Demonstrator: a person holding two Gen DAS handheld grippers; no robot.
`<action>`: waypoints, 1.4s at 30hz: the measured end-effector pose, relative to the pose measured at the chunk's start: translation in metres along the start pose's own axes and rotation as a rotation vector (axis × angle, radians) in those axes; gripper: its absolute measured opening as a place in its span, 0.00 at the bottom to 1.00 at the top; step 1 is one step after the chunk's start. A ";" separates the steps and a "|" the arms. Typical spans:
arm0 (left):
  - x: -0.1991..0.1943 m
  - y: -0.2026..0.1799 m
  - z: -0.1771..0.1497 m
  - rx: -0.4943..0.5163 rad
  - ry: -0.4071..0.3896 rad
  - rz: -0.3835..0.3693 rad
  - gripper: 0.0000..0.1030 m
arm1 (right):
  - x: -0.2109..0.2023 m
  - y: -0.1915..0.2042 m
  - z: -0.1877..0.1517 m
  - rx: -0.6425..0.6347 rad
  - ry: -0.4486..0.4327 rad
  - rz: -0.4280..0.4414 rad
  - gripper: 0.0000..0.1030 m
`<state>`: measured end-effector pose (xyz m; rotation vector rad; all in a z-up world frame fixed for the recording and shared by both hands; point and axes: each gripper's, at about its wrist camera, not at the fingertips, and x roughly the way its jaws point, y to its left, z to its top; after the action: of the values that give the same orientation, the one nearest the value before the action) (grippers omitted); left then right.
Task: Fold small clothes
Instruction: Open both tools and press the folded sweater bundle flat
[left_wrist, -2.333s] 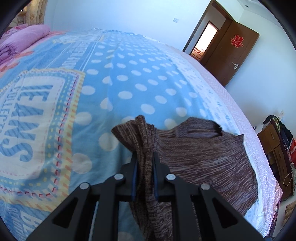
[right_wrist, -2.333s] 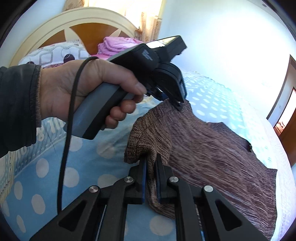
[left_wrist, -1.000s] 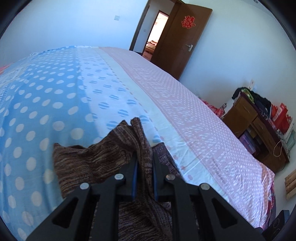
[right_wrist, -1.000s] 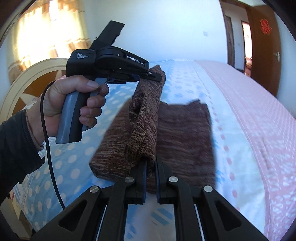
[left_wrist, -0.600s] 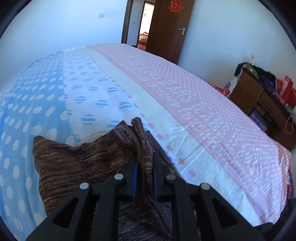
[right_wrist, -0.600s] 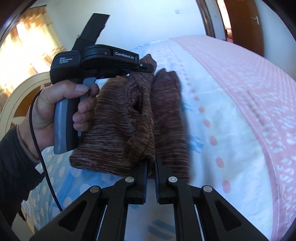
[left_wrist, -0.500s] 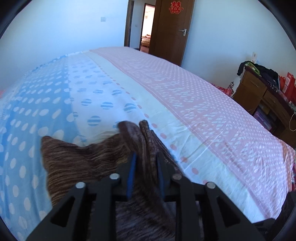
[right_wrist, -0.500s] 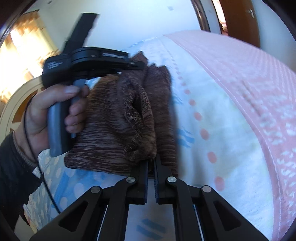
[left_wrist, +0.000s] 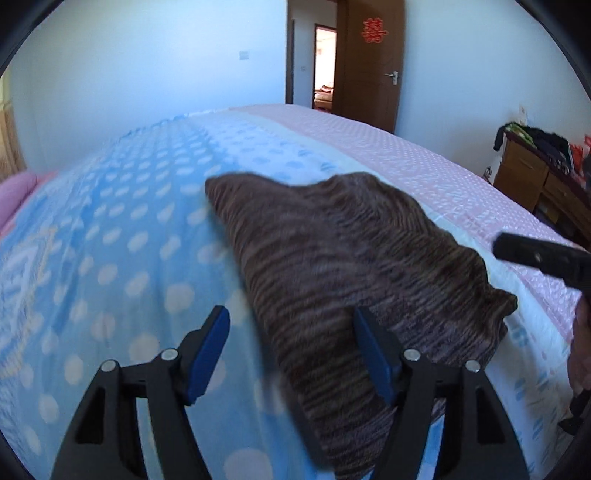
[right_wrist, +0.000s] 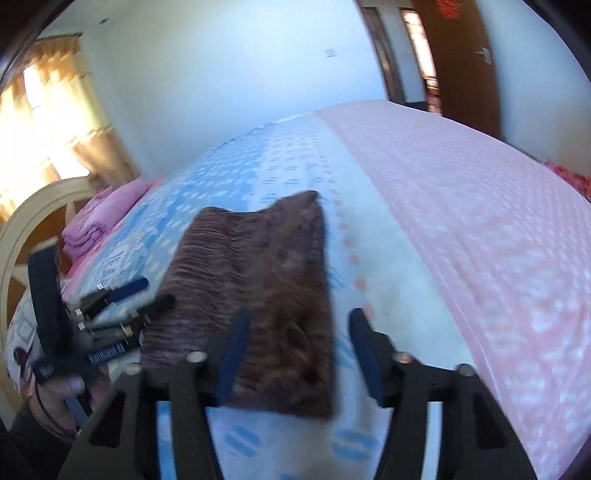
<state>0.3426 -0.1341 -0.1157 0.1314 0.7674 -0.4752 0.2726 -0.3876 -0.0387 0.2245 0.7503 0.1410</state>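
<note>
A brown knit garment (left_wrist: 351, 258) lies folded on the bed, over the blue dotted part of the cover and its white stripe. My left gripper (left_wrist: 291, 332) hovers over the garment's near edge, its jaws opening wide, and the pads touch no cloth. In the right wrist view the same garment (right_wrist: 266, 266) lies flat as a rough rectangle. My right gripper (right_wrist: 300, 343) stands over its near right corner with jaws opening and free of the cloth. Each gripper shows in the other's view: the left gripper (right_wrist: 110, 306) in a hand, the right gripper (left_wrist: 543, 258) at the edge.
The bed cover (right_wrist: 461, 221) is pink on the right and blue with white dots (left_wrist: 110, 258) on the left. Folded pink bedding (right_wrist: 99, 218) lies by the curved headboard (right_wrist: 33, 221). A brown door (left_wrist: 369, 74) and a wooden cabinet (left_wrist: 535, 184) stand beyond the bed.
Both grippers were shut on the lifted edge of the garment; now both have let go and their jaws stand apart. The garment has dropped flat, folded over itself, and both grippers have drawn back.
</note>
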 end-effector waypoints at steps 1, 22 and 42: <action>0.001 0.001 -0.004 -0.011 0.009 -0.004 0.70 | 0.010 0.007 0.007 -0.021 0.019 0.028 0.35; -0.005 0.023 -0.037 -0.160 0.043 -0.025 0.87 | 0.141 0.128 0.052 -0.455 0.209 -0.019 0.21; -0.007 0.035 -0.029 -0.297 0.013 -0.076 0.92 | 0.068 0.032 -0.023 -0.267 0.195 -0.013 0.24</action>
<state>0.3362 -0.0920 -0.1332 -0.1722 0.8493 -0.4271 0.3043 -0.3394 -0.0917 -0.0494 0.9170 0.2509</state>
